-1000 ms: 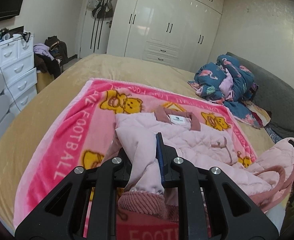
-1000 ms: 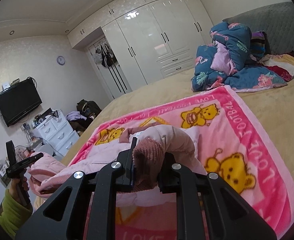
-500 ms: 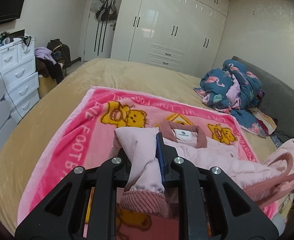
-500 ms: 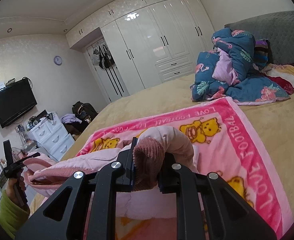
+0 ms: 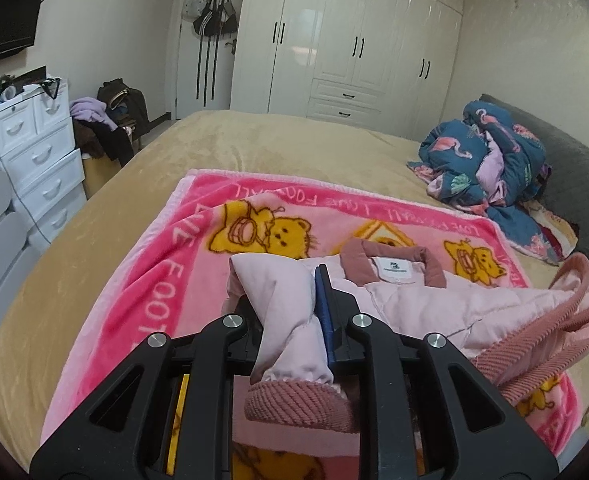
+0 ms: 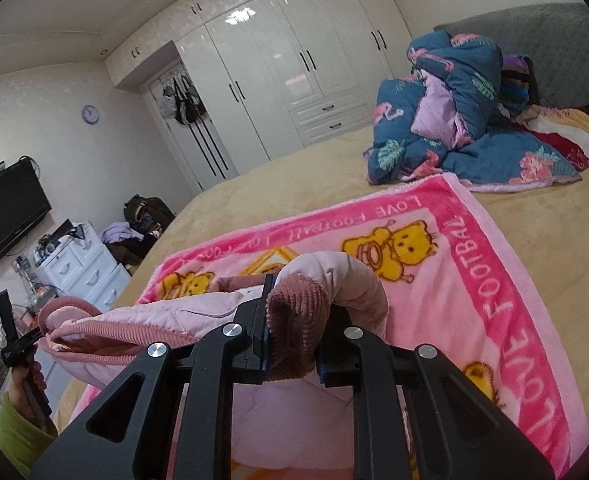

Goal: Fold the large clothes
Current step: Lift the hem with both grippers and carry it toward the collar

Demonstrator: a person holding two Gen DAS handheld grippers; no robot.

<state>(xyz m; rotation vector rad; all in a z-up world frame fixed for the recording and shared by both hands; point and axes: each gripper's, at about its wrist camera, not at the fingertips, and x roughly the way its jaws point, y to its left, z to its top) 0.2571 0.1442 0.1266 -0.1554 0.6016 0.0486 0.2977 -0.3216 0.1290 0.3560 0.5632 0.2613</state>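
A pale pink quilted jacket (image 5: 434, 304) with dusty-rose ribbed collar and cuffs lies stretched over a pink bear-print blanket (image 5: 166, 248) on the bed. My left gripper (image 5: 290, 320) is shut on one sleeve near its ribbed cuff (image 5: 298, 404). My right gripper (image 6: 294, 336) is shut on the other sleeve's ribbed cuff (image 6: 298, 312). The jacket body (image 6: 166, 316) hangs lifted between the two grippers. The left gripper and the hand holding it also show at the left edge of the right wrist view (image 6: 14, 344).
The tan bed (image 5: 294, 148) carries a crumpled blue flamingo quilt (image 5: 490, 156) at the back right by the grey headboard (image 5: 574, 172). White drawers (image 5: 38, 148) stand left of the bed. White wardrobes (image 5: 350, 44) line the far wall.
Both grippers have drawn back and up with the sleeves. The jacket has pulled taut and lifted off the blanket, showing more of the blanket in front of the collar.
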